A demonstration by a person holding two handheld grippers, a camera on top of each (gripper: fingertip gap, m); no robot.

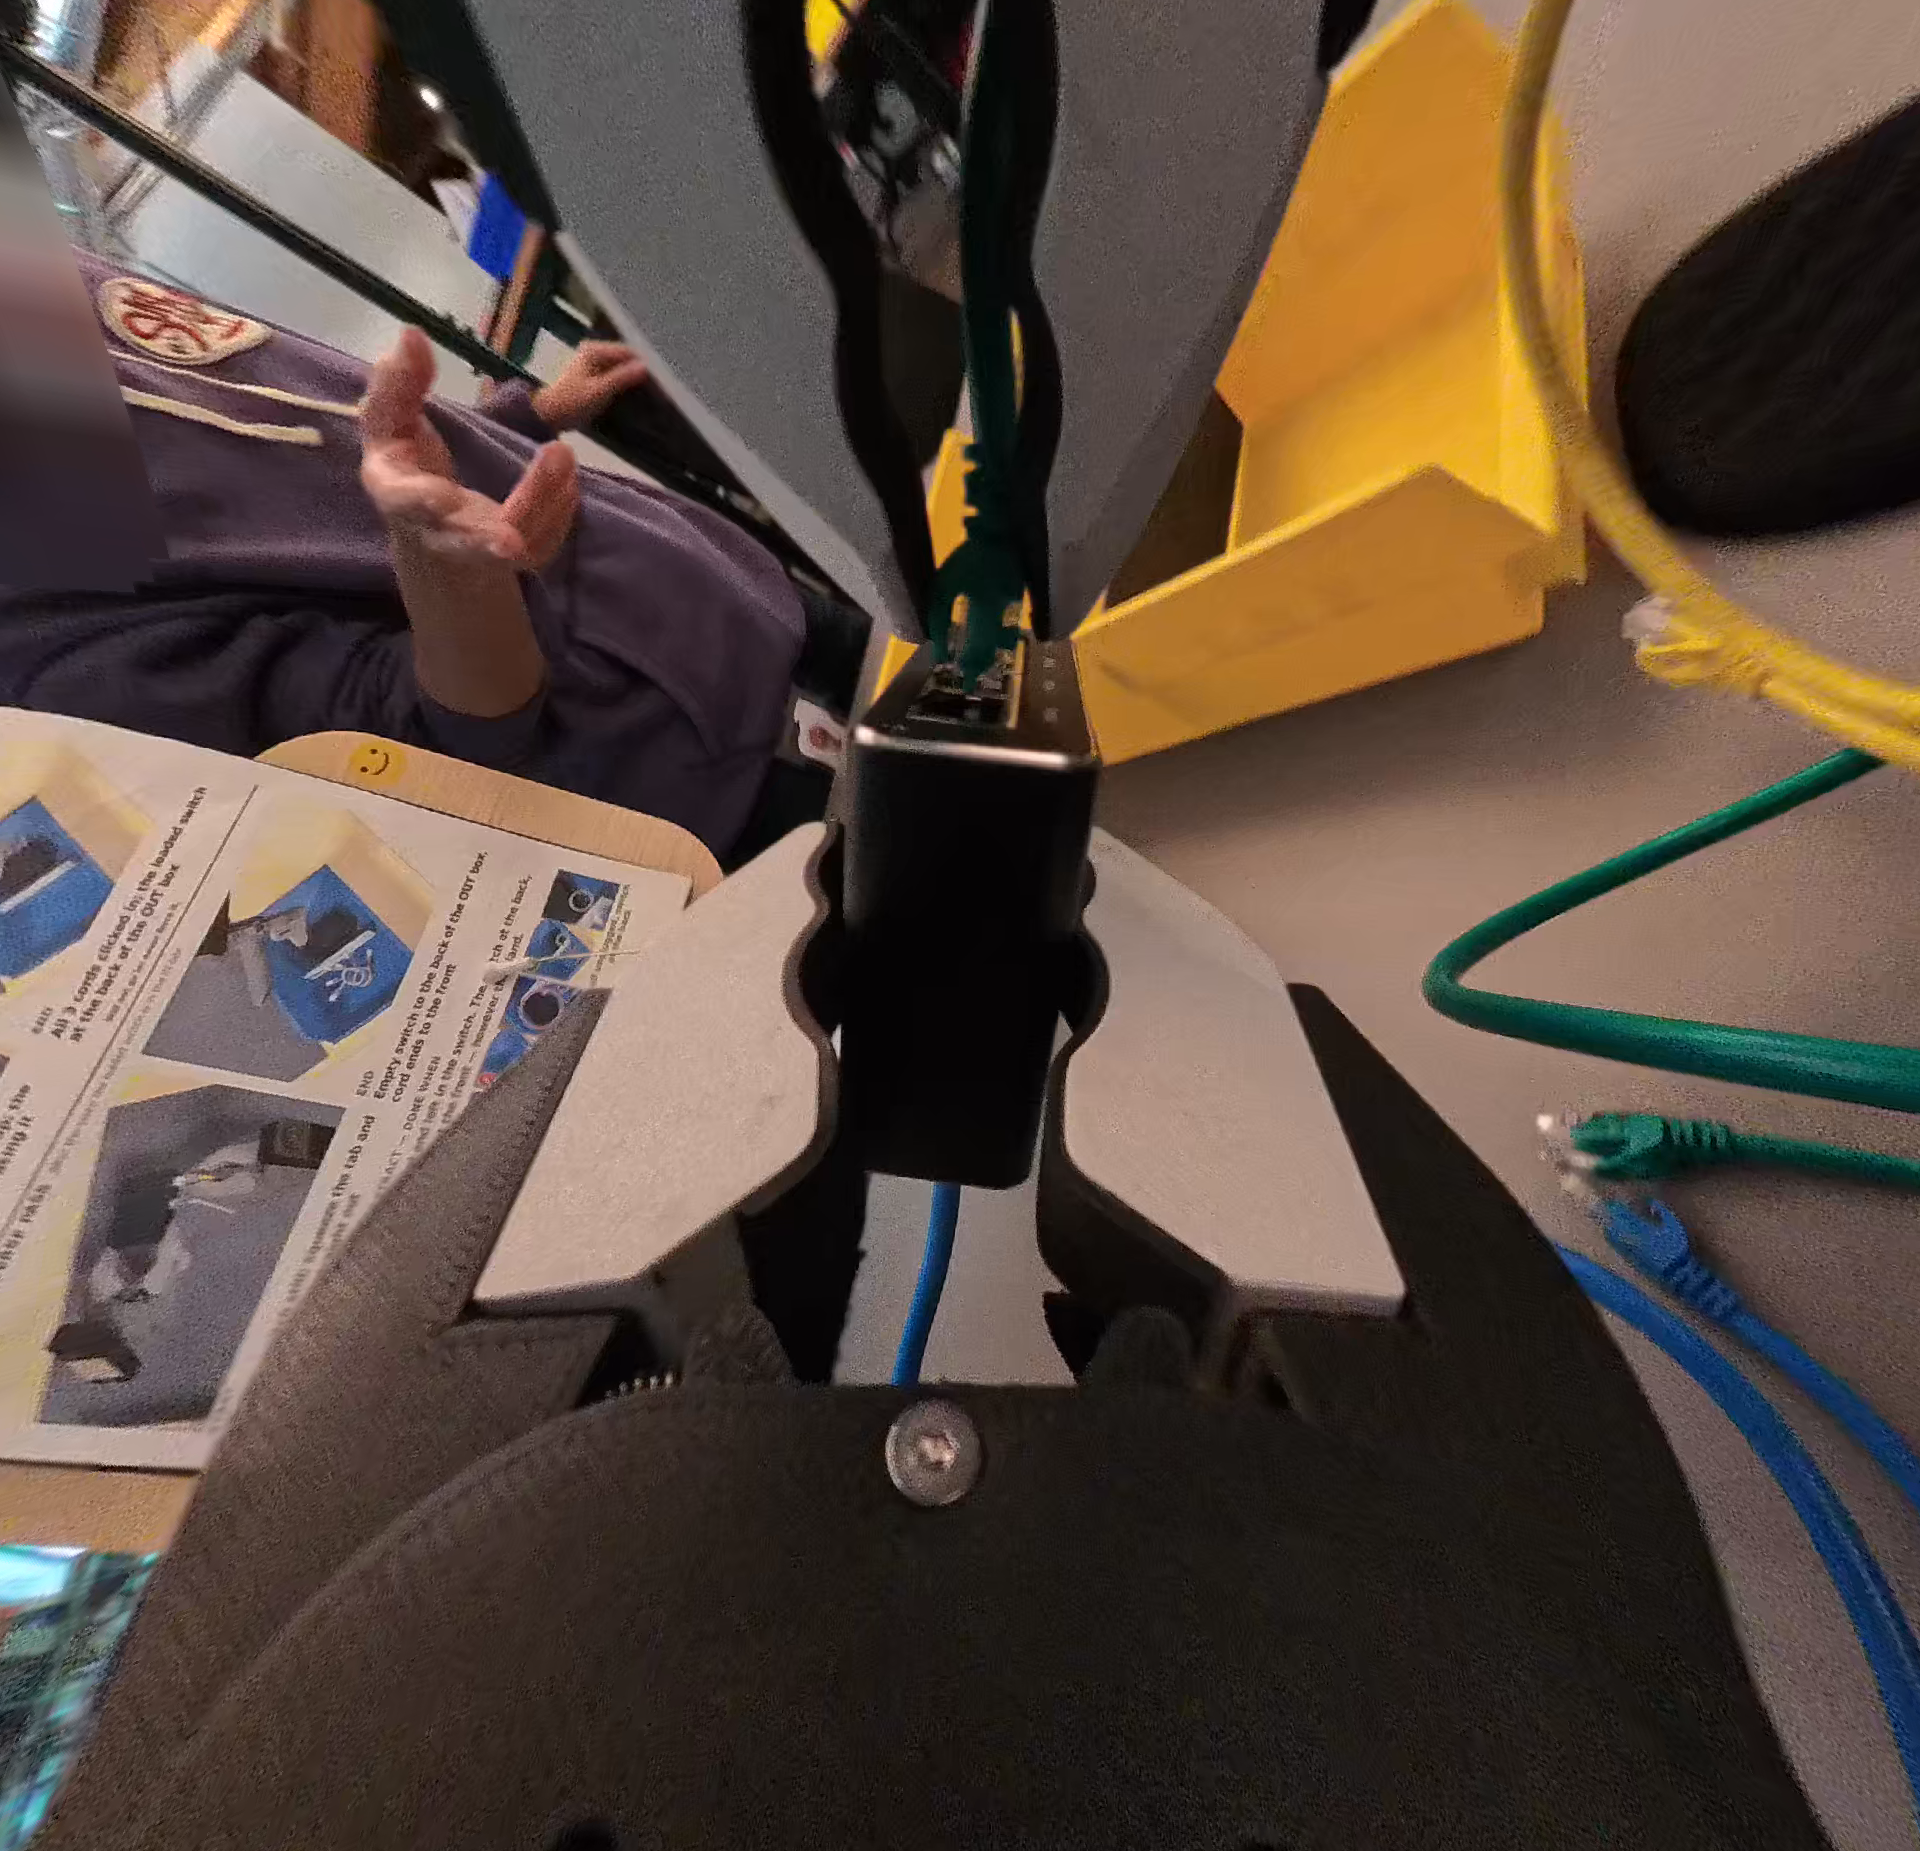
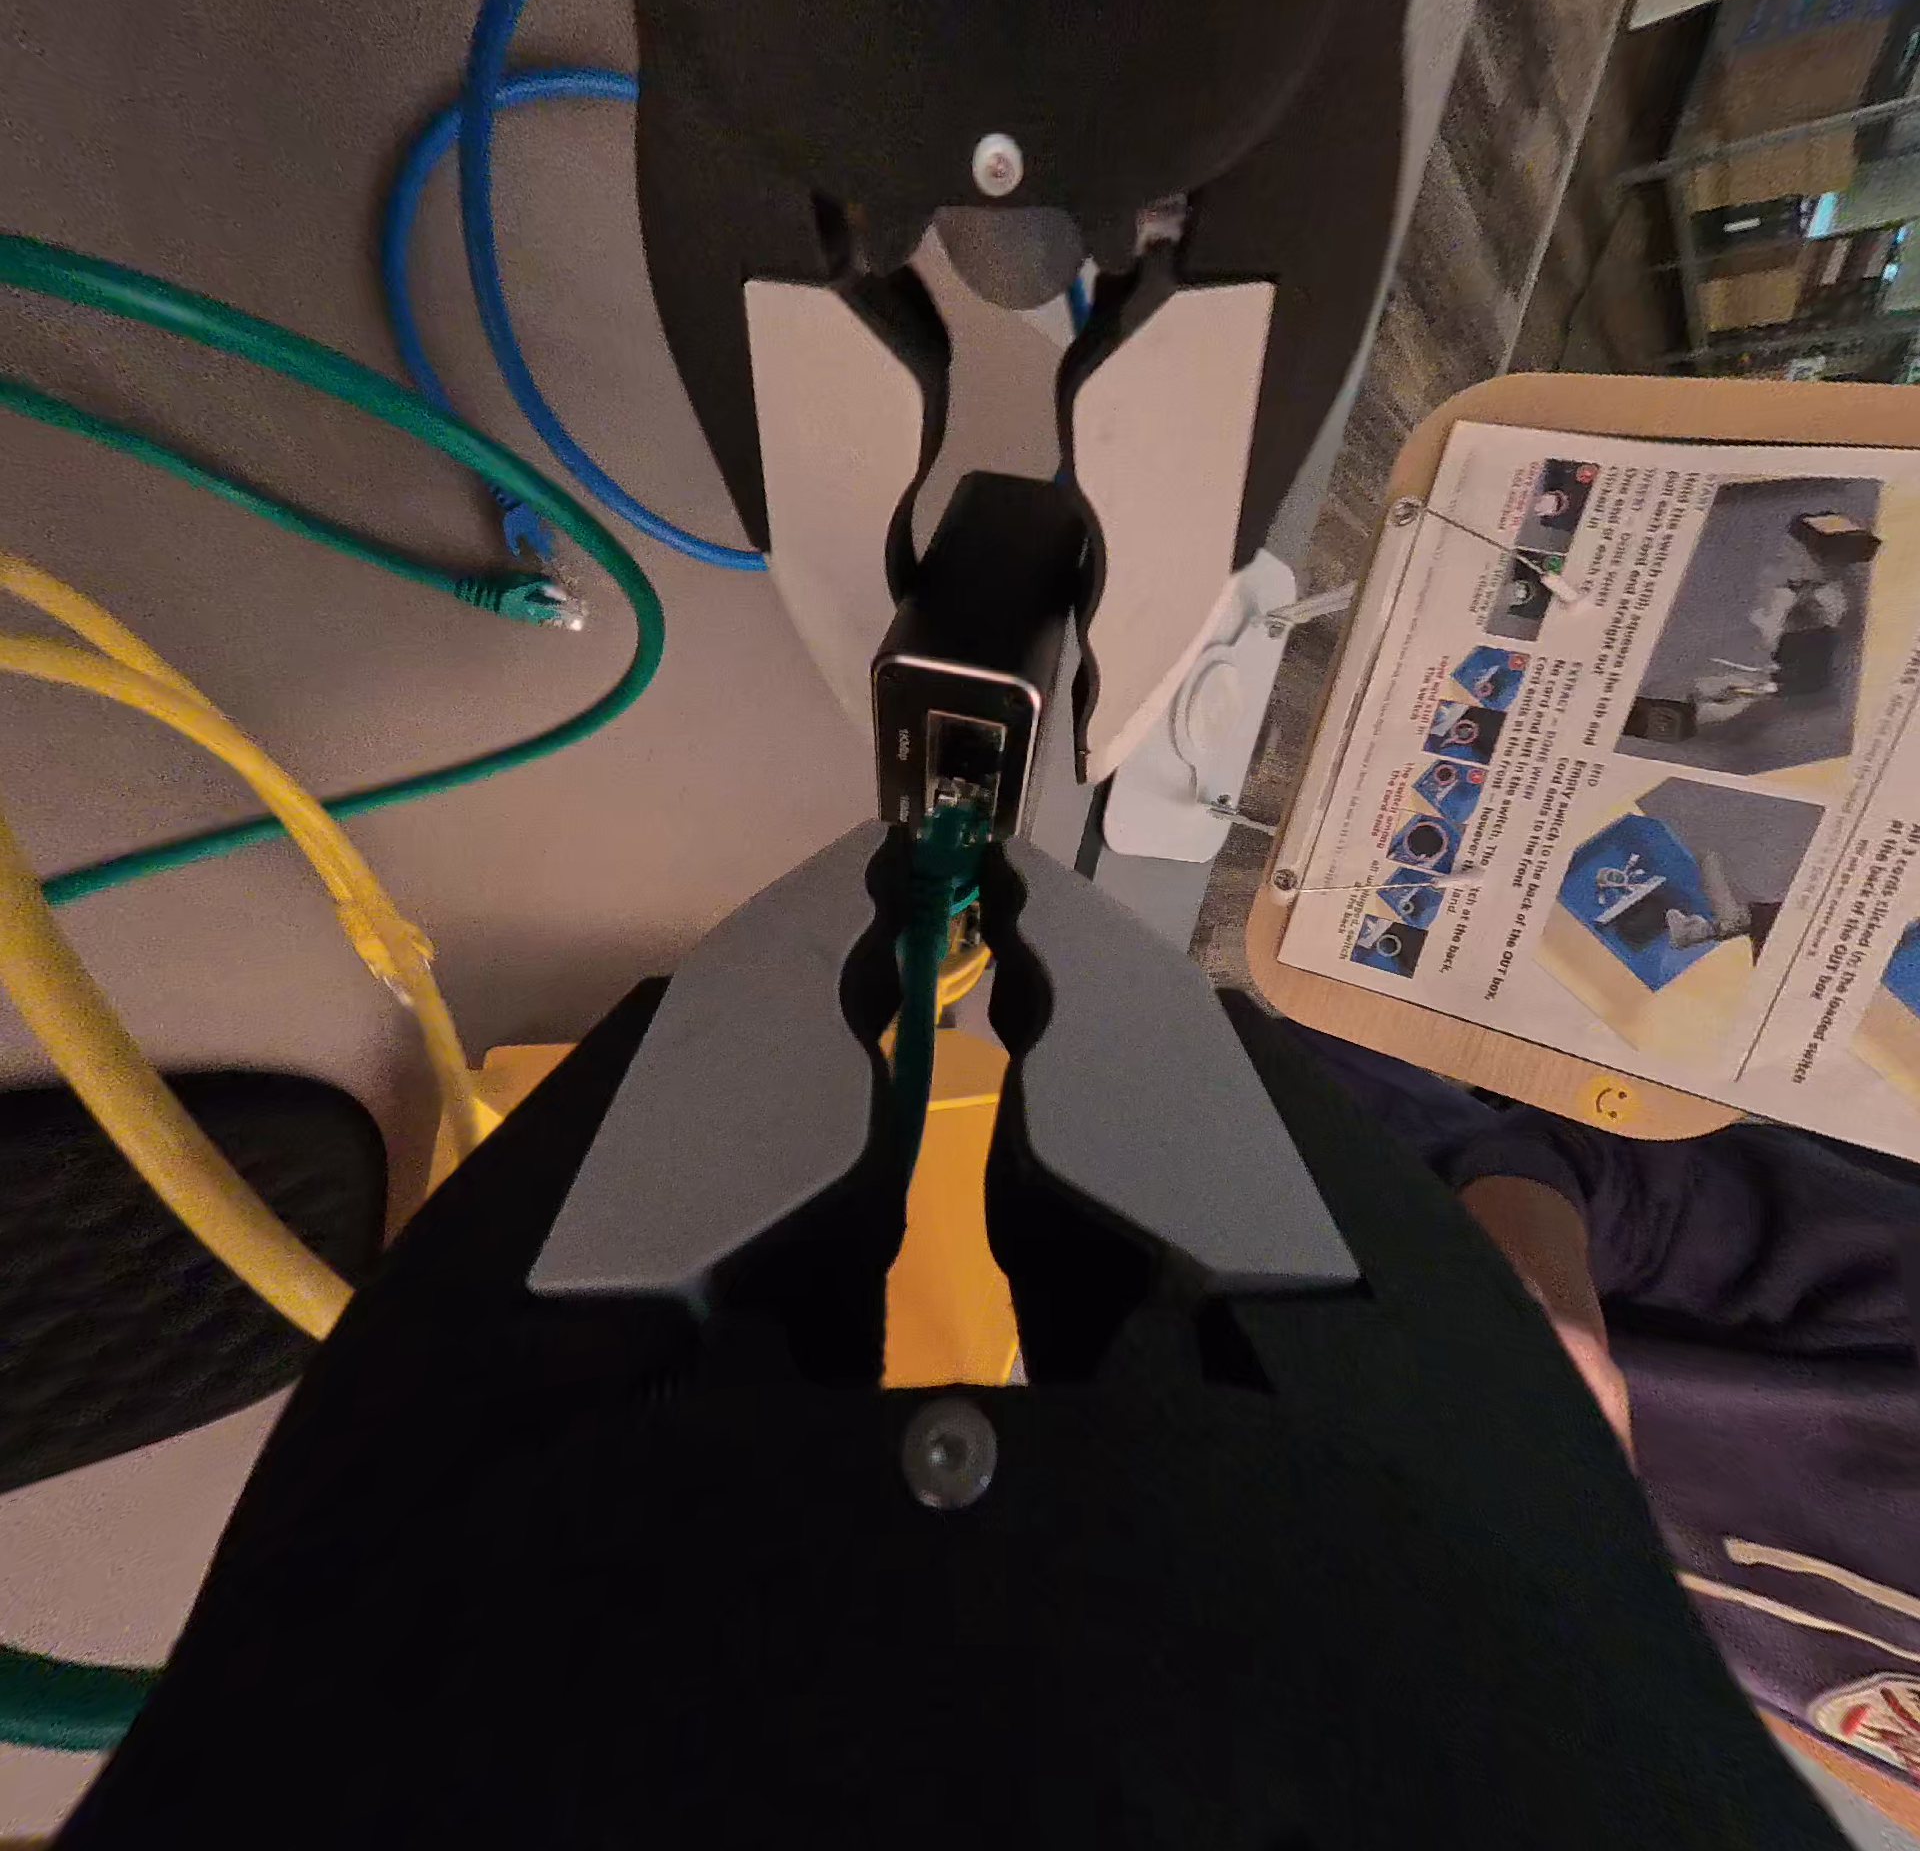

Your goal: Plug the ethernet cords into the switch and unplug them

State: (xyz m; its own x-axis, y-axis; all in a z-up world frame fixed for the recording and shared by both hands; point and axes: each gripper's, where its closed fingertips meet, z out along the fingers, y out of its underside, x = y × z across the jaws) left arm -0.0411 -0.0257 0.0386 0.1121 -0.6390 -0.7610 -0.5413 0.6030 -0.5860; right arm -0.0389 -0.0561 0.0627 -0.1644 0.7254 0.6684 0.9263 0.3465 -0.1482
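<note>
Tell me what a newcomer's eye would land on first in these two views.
Dead centre, the black switch is clamped in the left gripper, while the right gripper pinches a green cord with its plug at a switch port. Beside them on the grey table lie loose yellow, green and blue cords, near a yellow bin.

Black switch (image 1: 961, 970), green cord (image 2: 920, 991), yellow cord (image 1: 1538, 347), blue cord (image 1: 1766, 1406)
</note>
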